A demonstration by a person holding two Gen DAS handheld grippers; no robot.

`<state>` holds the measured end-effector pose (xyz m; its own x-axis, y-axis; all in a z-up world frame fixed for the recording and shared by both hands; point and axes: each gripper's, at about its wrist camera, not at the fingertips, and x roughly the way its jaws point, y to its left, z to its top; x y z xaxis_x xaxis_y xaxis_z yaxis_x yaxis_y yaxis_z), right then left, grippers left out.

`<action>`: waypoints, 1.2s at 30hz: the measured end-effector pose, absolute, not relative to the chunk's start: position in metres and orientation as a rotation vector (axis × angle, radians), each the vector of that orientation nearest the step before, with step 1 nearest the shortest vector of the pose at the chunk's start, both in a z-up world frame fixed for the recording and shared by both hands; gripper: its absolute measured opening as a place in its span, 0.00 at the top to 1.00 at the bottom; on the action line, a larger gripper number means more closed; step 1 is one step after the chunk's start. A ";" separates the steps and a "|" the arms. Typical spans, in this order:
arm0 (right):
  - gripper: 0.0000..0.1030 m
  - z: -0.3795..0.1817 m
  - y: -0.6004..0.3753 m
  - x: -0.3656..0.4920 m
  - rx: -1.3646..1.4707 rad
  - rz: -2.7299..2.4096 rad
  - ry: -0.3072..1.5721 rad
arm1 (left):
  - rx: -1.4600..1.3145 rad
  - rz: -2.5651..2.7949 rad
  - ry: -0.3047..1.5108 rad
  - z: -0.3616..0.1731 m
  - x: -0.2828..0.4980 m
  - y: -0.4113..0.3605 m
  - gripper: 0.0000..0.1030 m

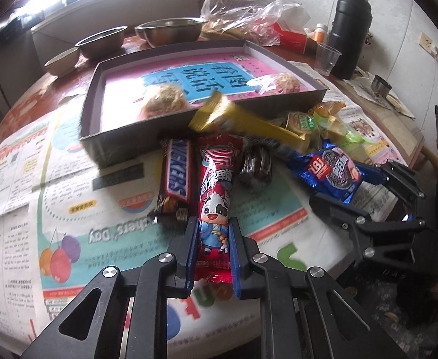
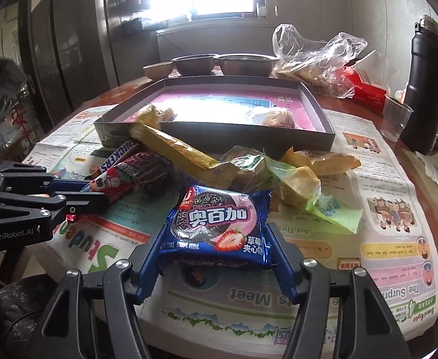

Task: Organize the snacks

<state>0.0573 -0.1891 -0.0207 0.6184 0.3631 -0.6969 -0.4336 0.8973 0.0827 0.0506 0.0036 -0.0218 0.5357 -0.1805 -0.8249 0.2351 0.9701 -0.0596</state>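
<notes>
Item one: your left gripper (image 1: 211, 224) is clamped on the red milk-candy packet (image 1: 216, 191), beside the Snickers bar (image 1: 174, 176). Item two: your right gripper (image 2: 216, 239) straddles the blue cookie packet (image 2: 216, 227), pads apparently touching. Step: pickup. Next, lift both into the shallow box (image 1: 105, 146).

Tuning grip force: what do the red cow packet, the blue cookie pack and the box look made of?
Red cow packet: thin glossy plastic film, likely foil-lined; shiny crinkled end.
Blue cookie pack: same sort of glossy film; glare, crimped edges.
Box: looks like matte dark cardboard; thin straight walls, printed sheet inside.
</notes>
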 end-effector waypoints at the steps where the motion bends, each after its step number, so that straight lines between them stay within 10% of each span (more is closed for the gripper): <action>1: 0.37 -0.021 -0.188 0.057 -0.097 0.466 0.779 | 0.061 -0.244 0.977 -0.022 0.049 0.005 0.82; 36: 0.40 -0.005 -0.187 0.048 -0.035 0.534 0.739 | -0.023 -0.223 0.893 -0.003 0.034 0.013 0.83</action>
<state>0.0479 -0.1874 -0.0048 0.6124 0.4503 -0.6497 -0.4747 0.8667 0.1533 0.0339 0.0134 -0.0029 0.6053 -0.2023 -0.7699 0.1829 0.9766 -0.1128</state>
